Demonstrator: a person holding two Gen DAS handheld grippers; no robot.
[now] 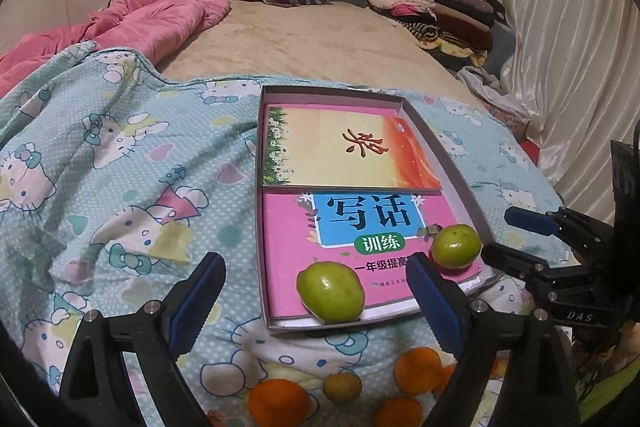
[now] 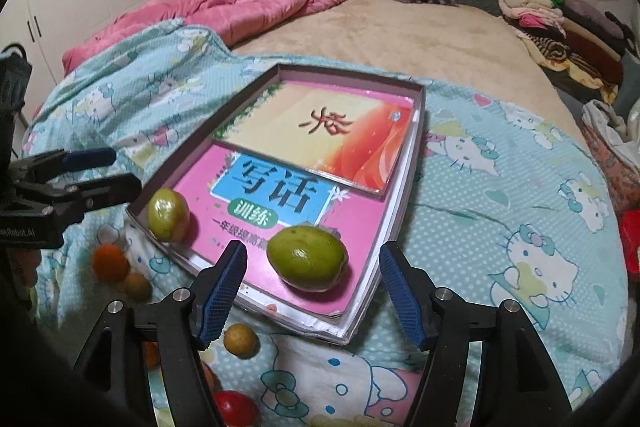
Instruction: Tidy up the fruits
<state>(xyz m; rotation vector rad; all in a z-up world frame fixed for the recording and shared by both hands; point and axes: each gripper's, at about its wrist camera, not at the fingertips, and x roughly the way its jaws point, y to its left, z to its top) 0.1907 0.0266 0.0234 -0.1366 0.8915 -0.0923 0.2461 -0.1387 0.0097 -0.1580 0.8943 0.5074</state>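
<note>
Bedroom bed, cartoon-print quilt [image 1: 120, 155]: two green fruits [image 1: 330, 291] sit at the near edge of the shallow box [image 1: 452, 167], loose oranges [image 1: 279, 403] on the quilt before it; both the left gripper [image 1: 316, 303] and the right gripper [image 2: 312, 287] have jaws wide and empty, so each remaining fruit is best straddled squarely before closing.

green fruits [image 1: 330, 292], orange fruits [image 1: 278, 403], pink book [image 1: 288, 251], teal cartoon-cat blanket [image 1: 120, 167]

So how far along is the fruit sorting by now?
Two green fruits already sit on the books in the shallow box. Nothing is in hand: the left gripper and right gripper are both open. Left on the blanket: oranges, small brownish fruits and a red one.
</note>
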